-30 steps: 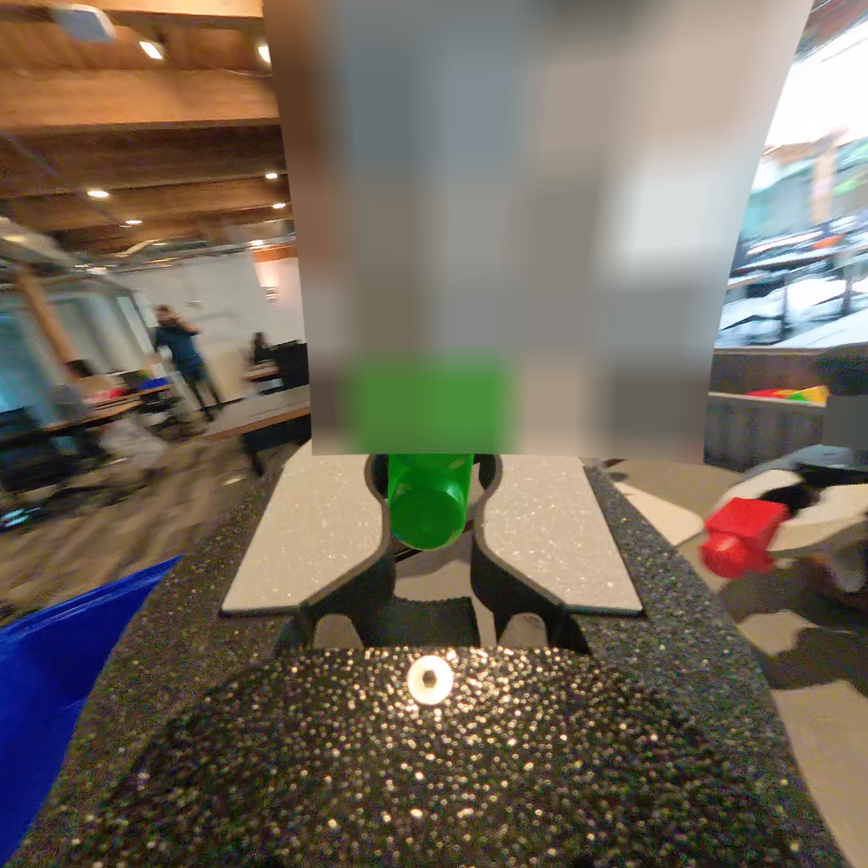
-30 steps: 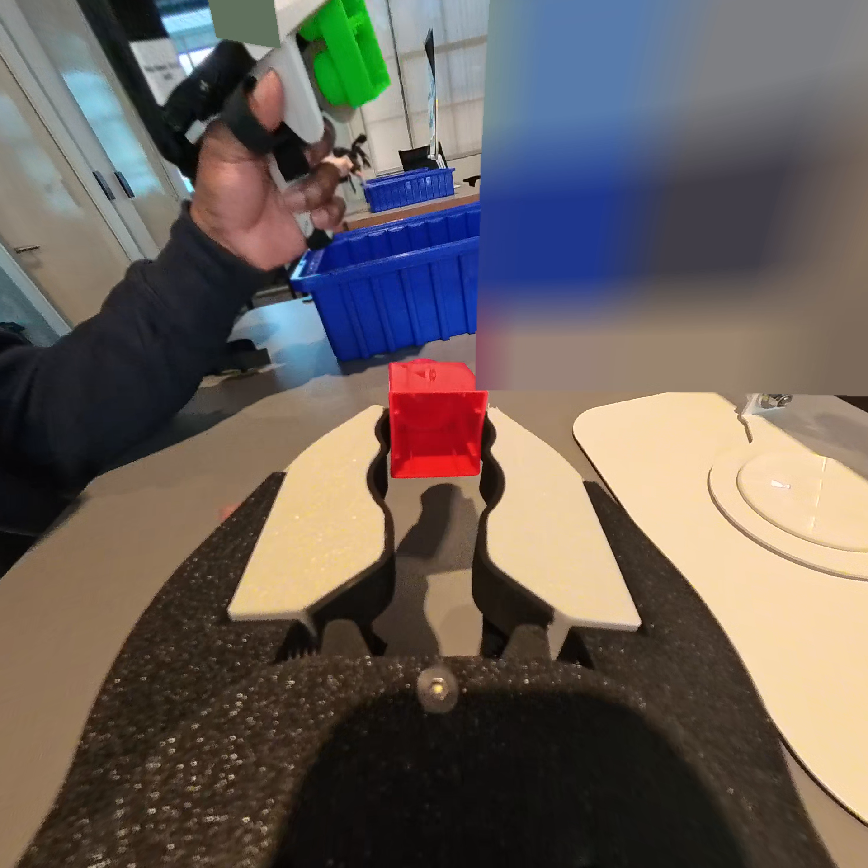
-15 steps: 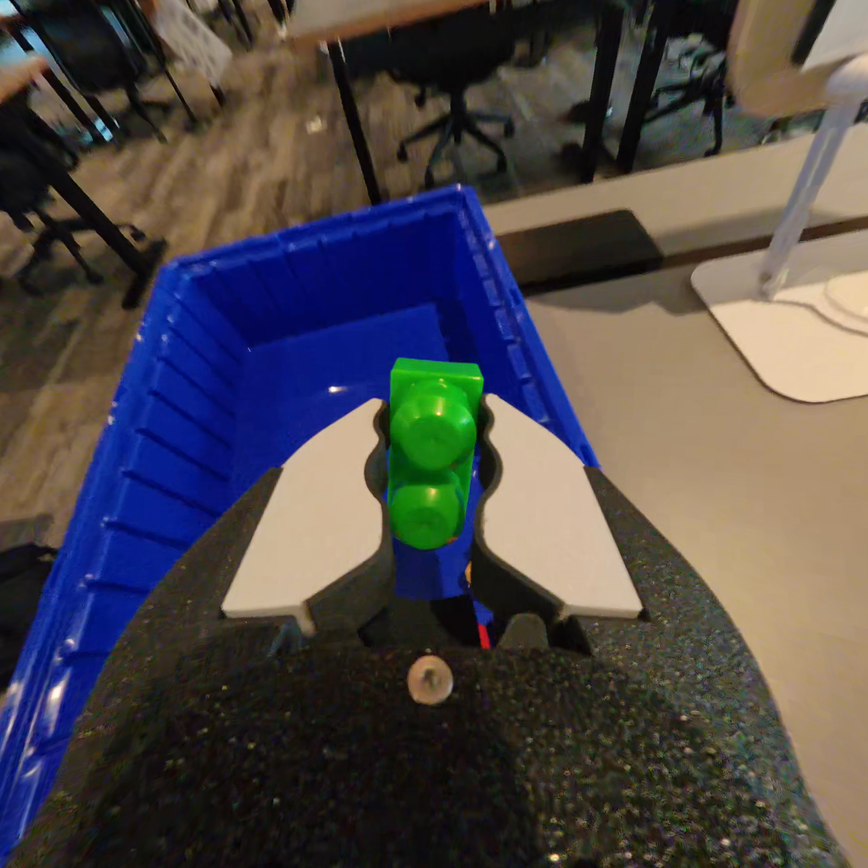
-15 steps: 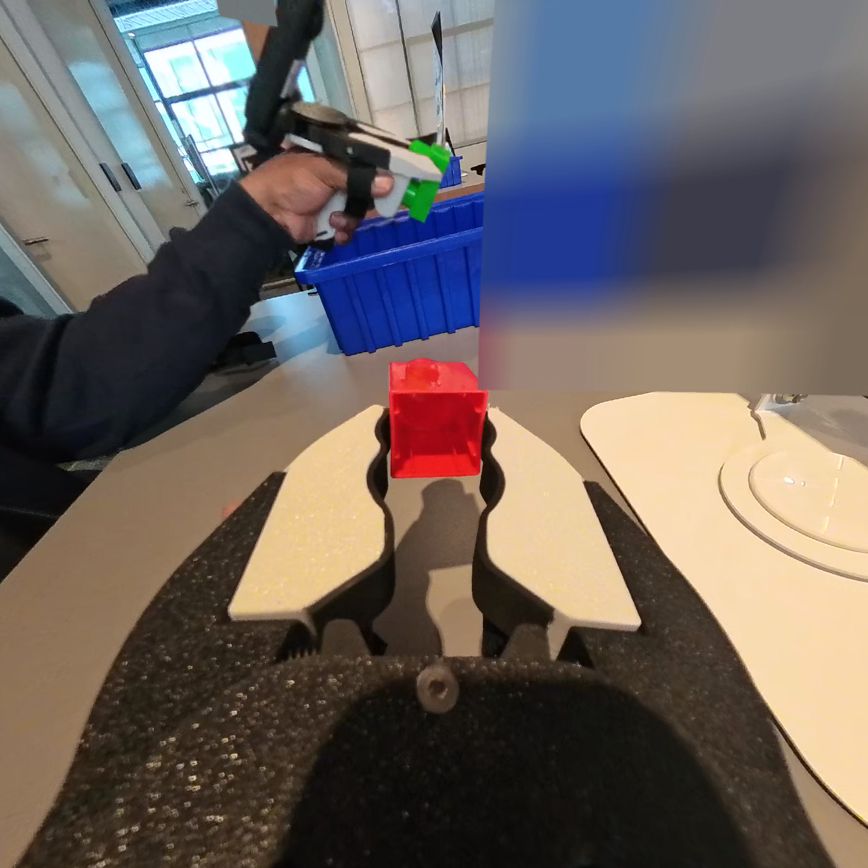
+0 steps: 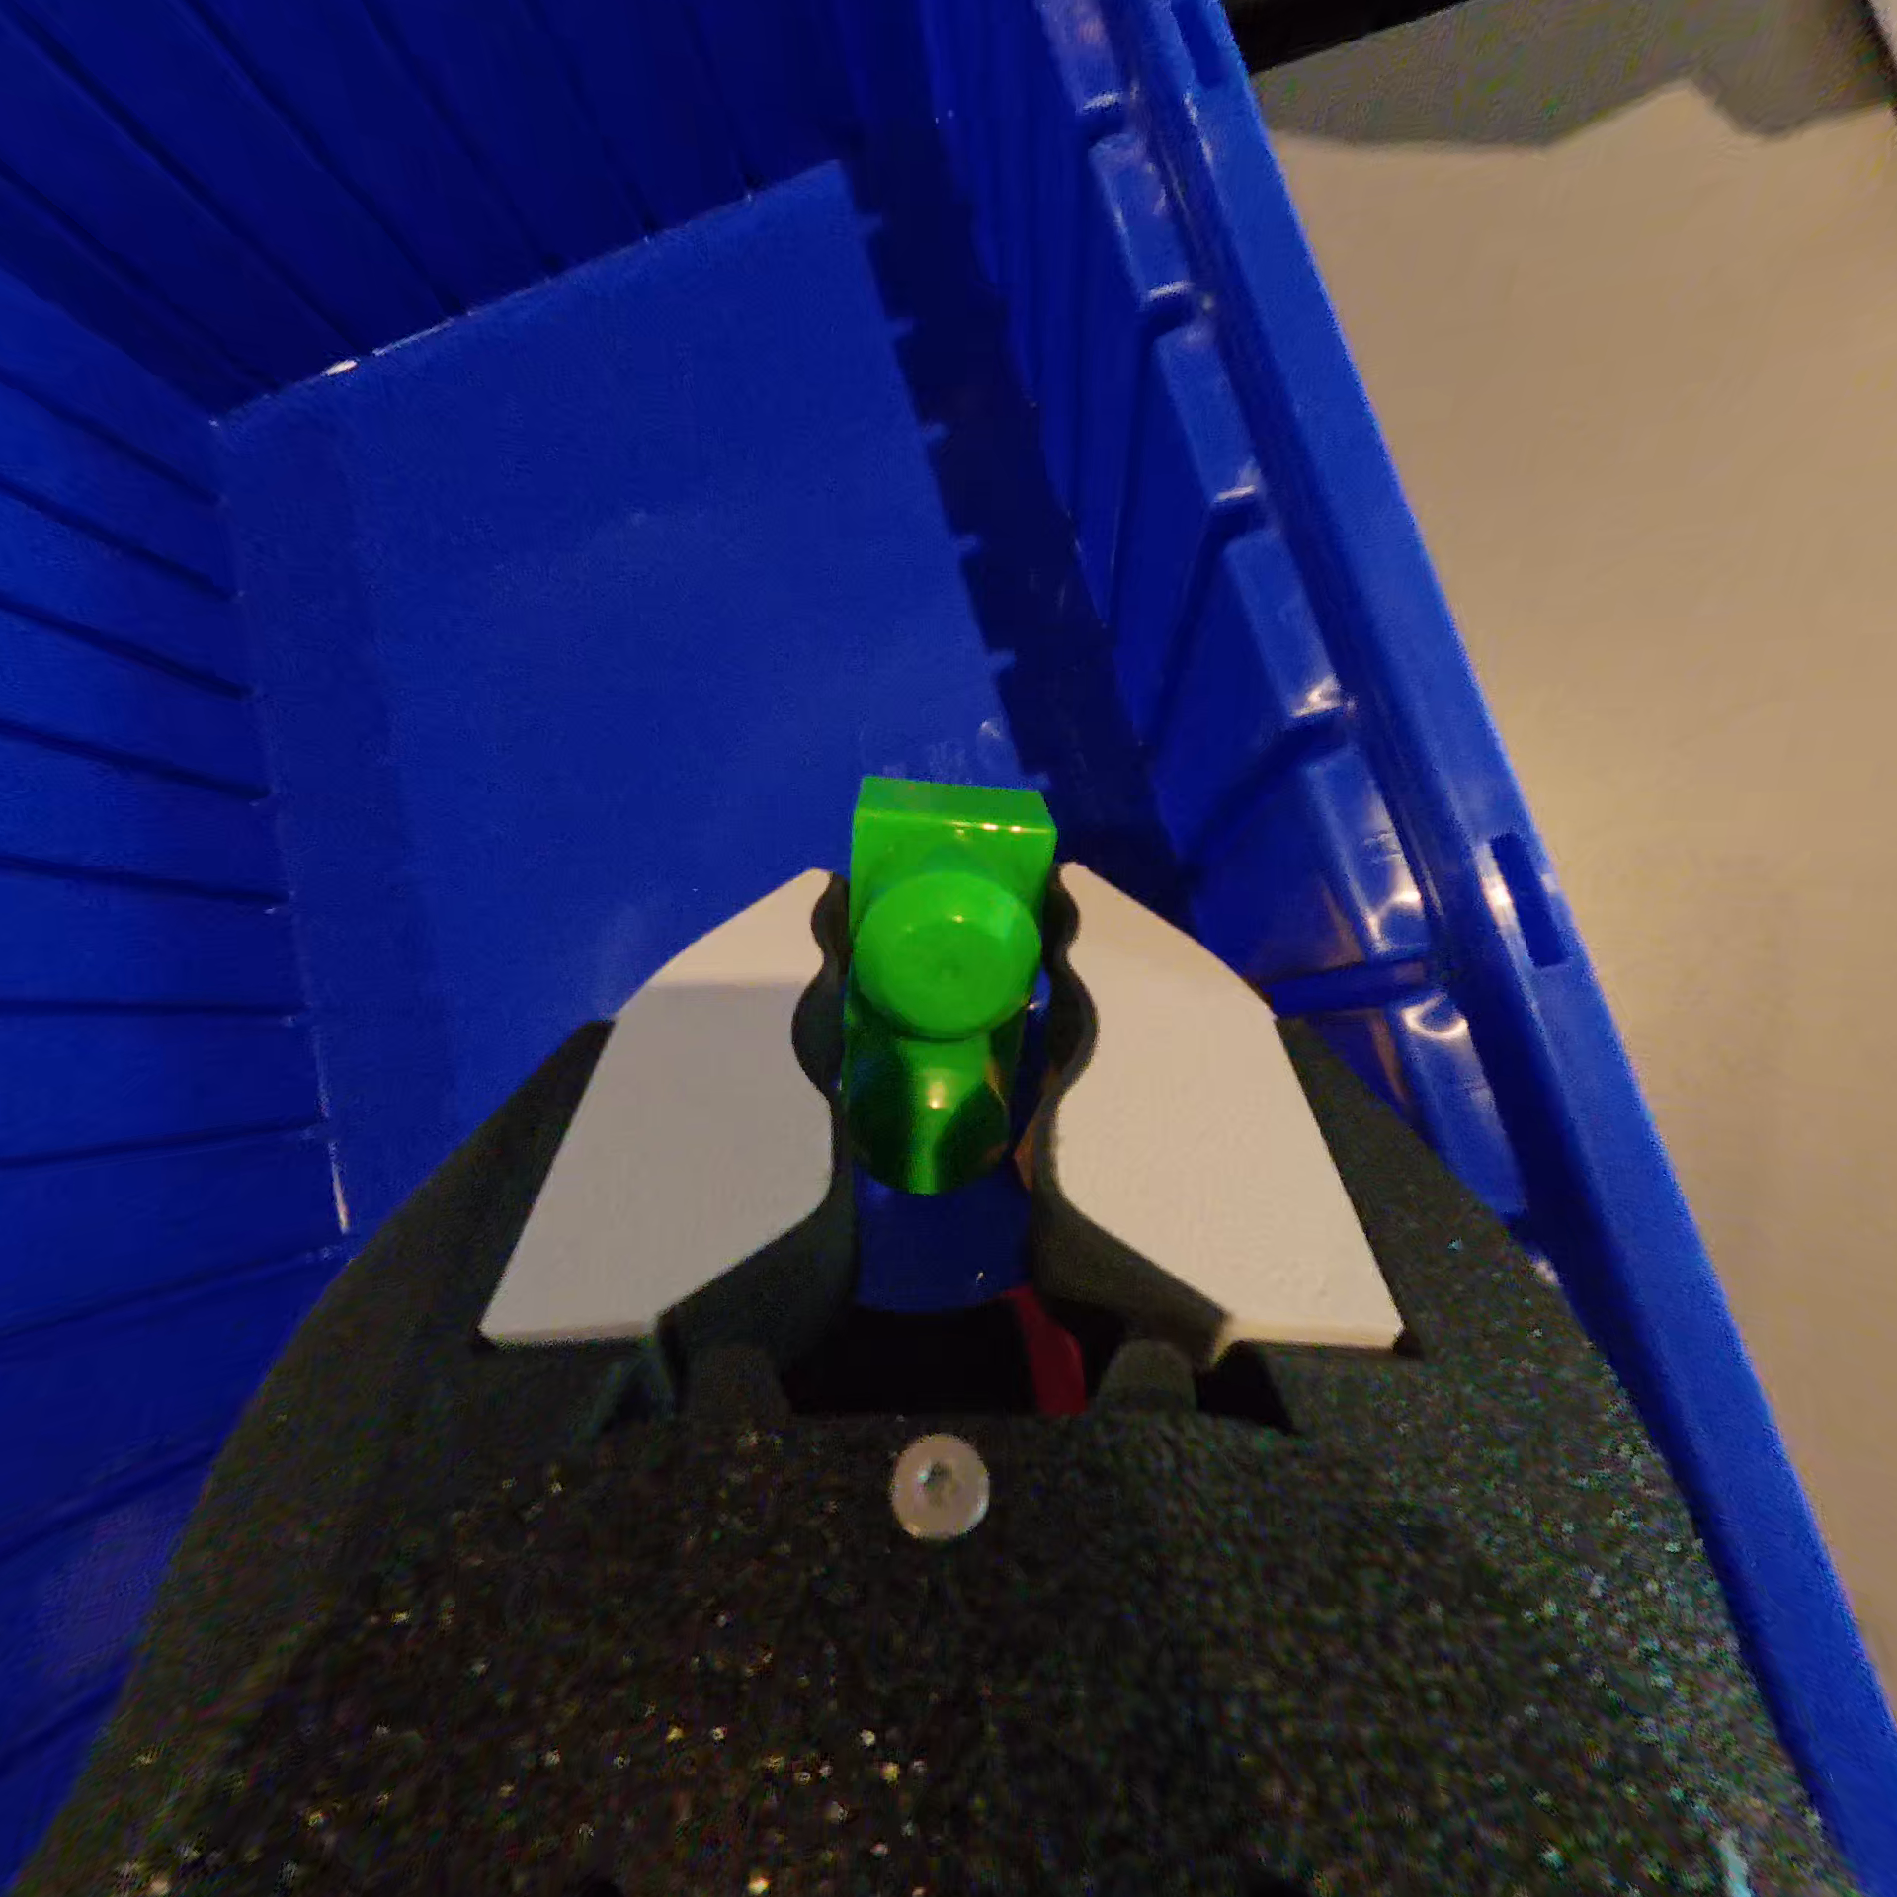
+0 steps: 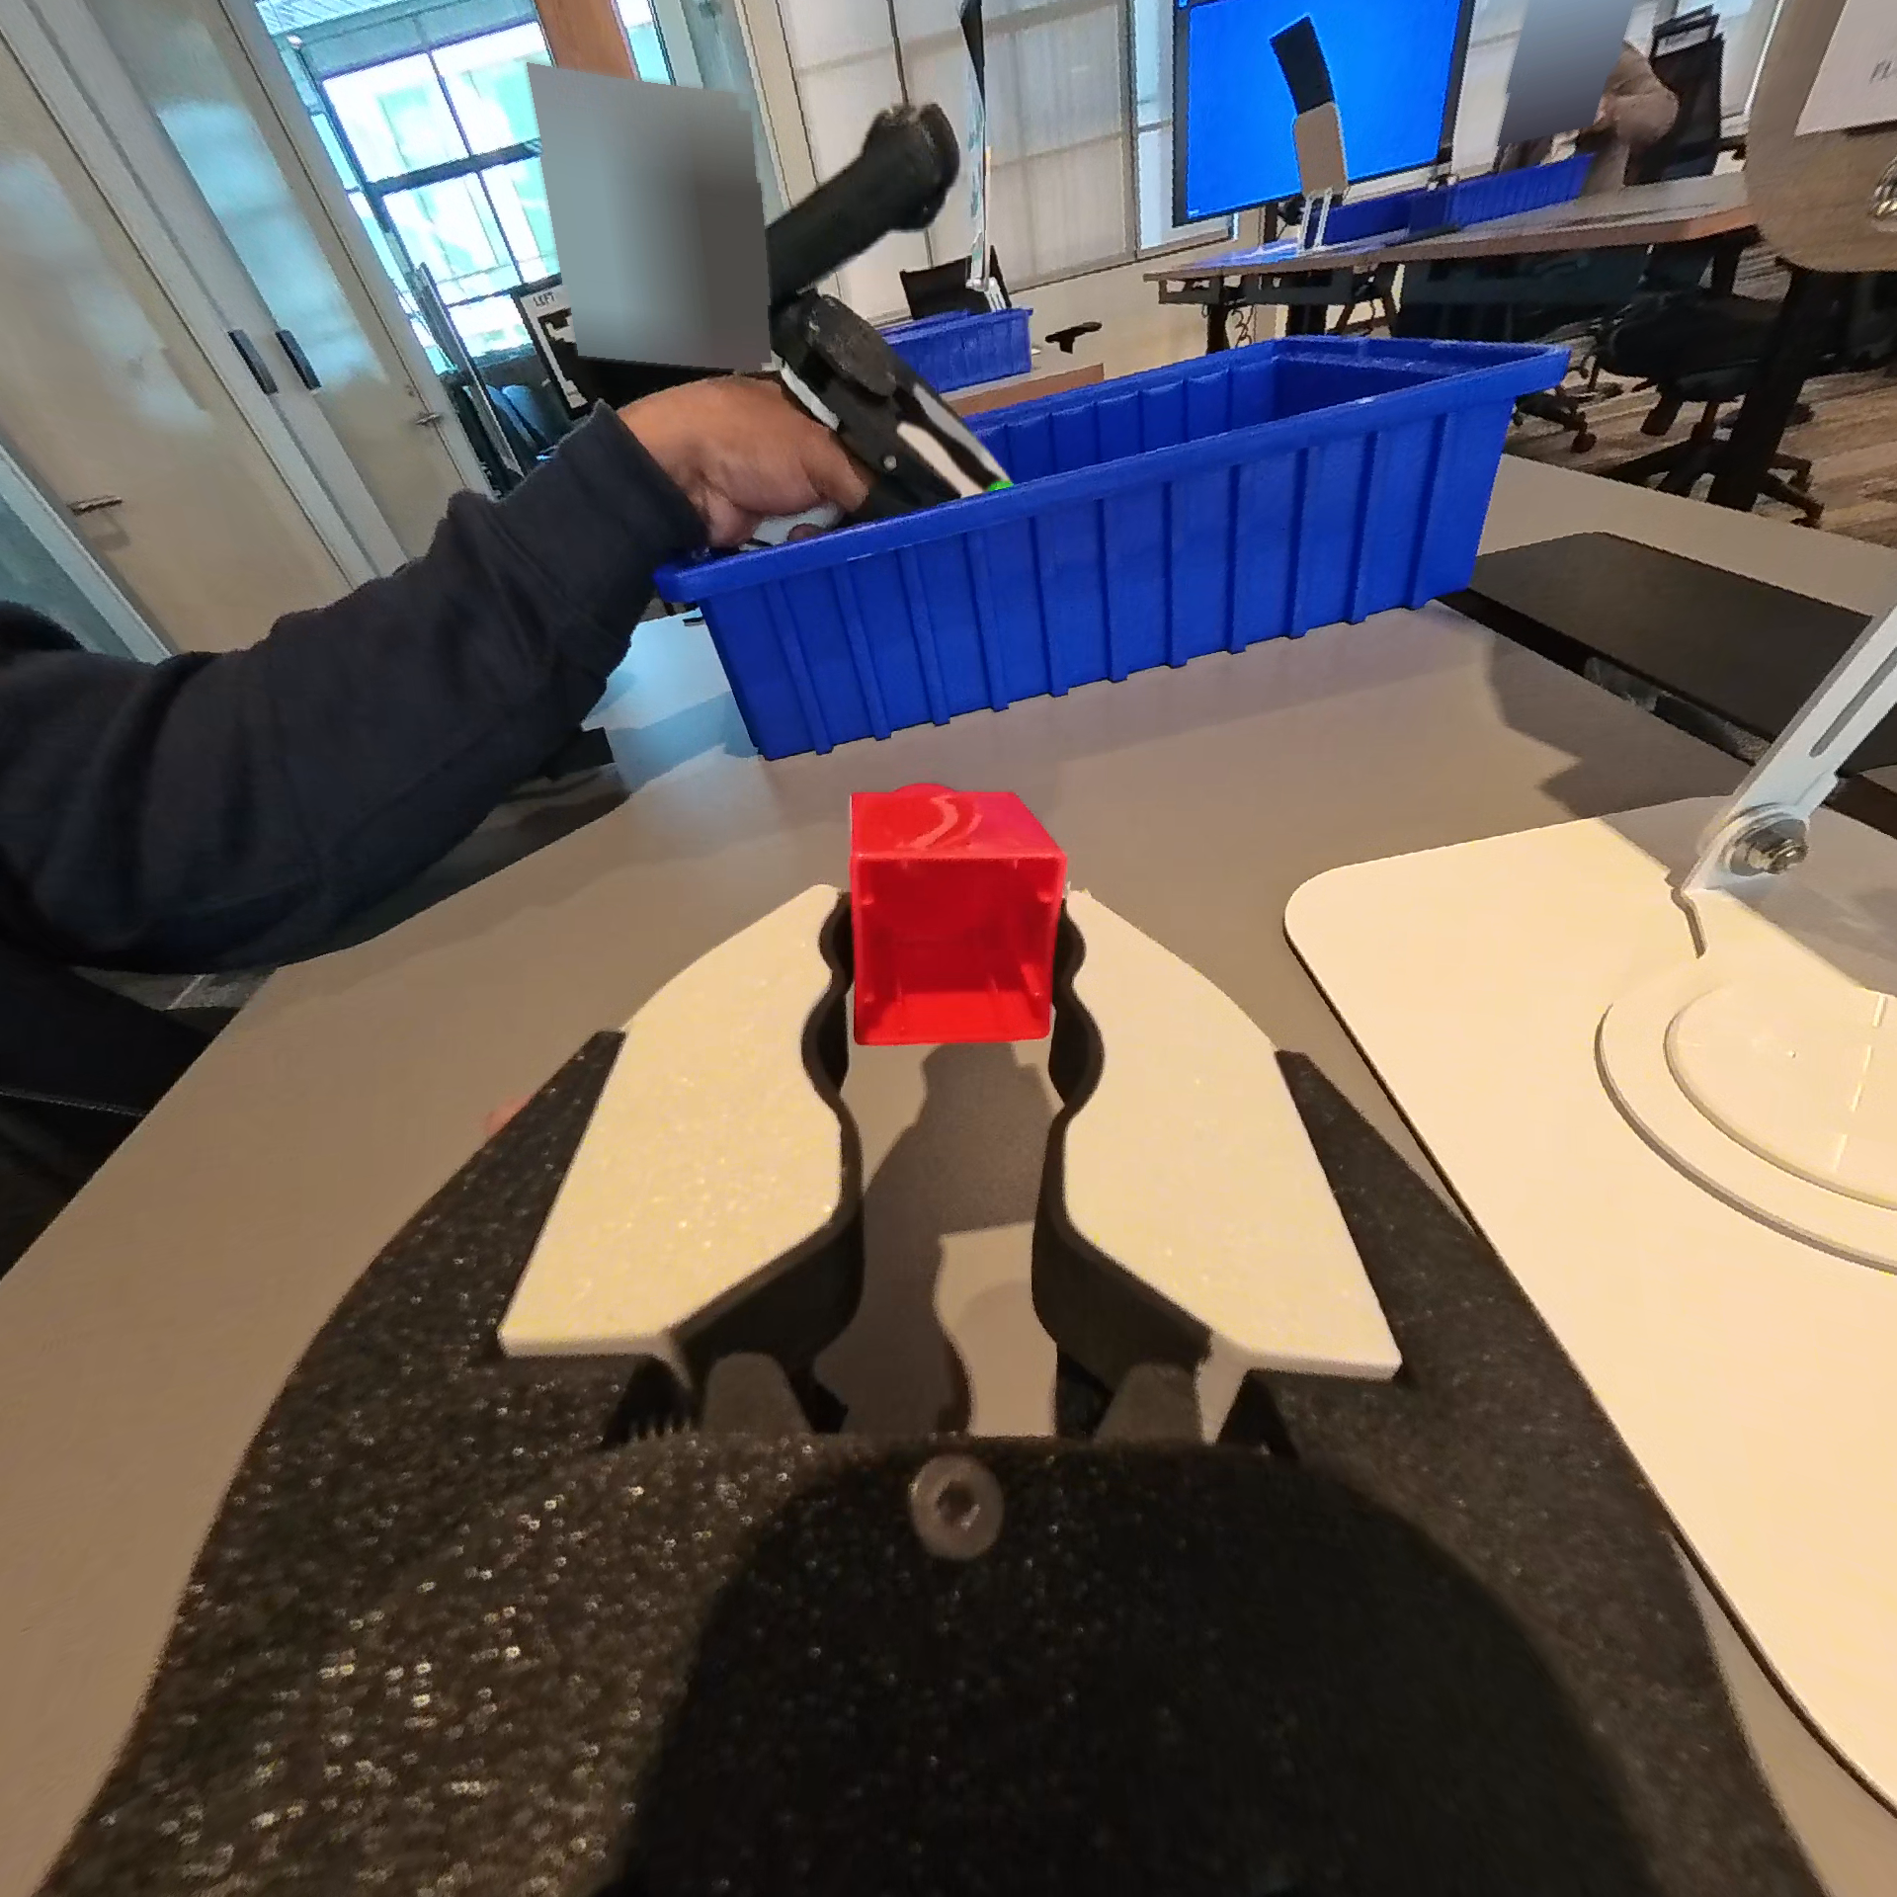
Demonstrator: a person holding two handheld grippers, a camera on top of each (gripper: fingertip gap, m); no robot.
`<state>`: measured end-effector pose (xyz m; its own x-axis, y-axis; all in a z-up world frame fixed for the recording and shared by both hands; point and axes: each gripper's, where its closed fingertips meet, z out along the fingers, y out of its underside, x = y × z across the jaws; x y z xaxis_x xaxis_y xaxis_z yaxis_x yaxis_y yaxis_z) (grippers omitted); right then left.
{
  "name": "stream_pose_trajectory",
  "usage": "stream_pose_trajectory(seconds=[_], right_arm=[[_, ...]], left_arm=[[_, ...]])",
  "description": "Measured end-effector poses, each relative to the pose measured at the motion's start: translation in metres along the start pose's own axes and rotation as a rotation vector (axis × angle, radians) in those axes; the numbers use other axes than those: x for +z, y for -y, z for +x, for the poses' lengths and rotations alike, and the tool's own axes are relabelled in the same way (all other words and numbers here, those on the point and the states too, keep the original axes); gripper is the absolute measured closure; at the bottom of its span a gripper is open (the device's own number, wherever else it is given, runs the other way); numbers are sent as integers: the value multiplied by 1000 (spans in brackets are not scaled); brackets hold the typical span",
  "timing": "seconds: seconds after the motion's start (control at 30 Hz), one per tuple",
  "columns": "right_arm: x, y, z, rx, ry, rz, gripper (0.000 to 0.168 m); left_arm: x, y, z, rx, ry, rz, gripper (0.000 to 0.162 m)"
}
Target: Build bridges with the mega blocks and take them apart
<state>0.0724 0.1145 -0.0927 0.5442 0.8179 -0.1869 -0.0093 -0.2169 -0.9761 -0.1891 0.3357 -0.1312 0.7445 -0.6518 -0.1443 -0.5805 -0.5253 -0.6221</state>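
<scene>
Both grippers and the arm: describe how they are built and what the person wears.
Each gripper, left and right, has two pale grey finger plates with wavy black inner pads on a speckled black body bearing a central screw. From the right wrist view, the left one shows a black handle. The arm wears a dark navy sleeve.

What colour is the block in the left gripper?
Bright green block, clamped in the left gripper; clearest in the left wrist view.
</scene>
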Motion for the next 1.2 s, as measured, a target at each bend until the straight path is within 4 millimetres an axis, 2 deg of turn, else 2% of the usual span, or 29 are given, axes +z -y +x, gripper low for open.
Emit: stream_pose_trajectory(seconds=[0.43,0.77,0.97,1.2], right_arm=[[1,-1,-1,-3,3,-10,132],[2,-1,-1,-1,9,-14,133],[1,-1,-1,-2,9,-13,133],[6,-1,-1,-47,-38,-14,132]], left_arm=[[5,-5,5,17,-10,-22,127],[0,2,-5,5,54,25,119],[-20,23,-20,-56,118,191,118],[-75,54,-40,-81,278,537,120]])
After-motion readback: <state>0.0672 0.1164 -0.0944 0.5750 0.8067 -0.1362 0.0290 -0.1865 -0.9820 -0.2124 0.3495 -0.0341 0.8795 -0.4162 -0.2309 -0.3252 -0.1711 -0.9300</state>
